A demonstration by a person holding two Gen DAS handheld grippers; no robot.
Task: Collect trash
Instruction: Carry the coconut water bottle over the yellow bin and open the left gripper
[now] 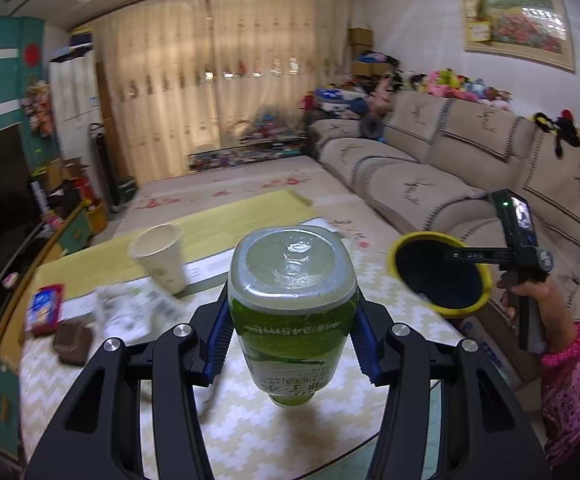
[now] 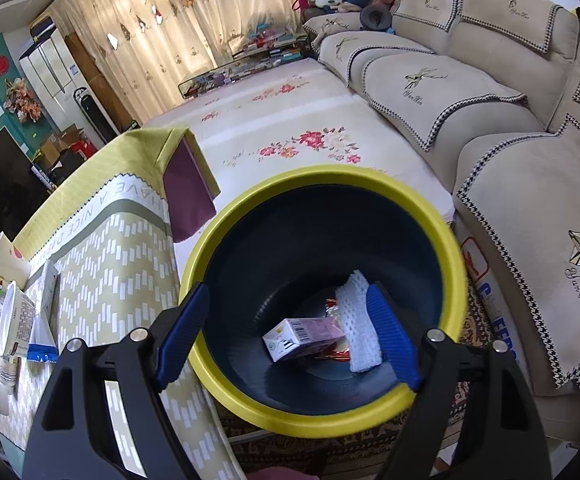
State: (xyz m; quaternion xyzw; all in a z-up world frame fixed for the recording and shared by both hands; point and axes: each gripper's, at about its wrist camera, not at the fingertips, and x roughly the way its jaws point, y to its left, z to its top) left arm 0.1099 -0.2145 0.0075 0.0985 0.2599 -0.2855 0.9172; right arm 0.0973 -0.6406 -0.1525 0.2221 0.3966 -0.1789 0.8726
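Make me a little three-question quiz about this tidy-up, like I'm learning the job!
1. True or false: the left tongs are clamped on a green-labelled clear plastic bottle.
2. Which is already in the dark blue bin with the yellow rim? A) a small white and pink carton B) a banana C) a shoe
3. Fill in: the right tongs hold ____ and hang over the bin.

Key: 1 true. 2 A. 3 nothing; their blue fingers stand wide apart with only the bin below.
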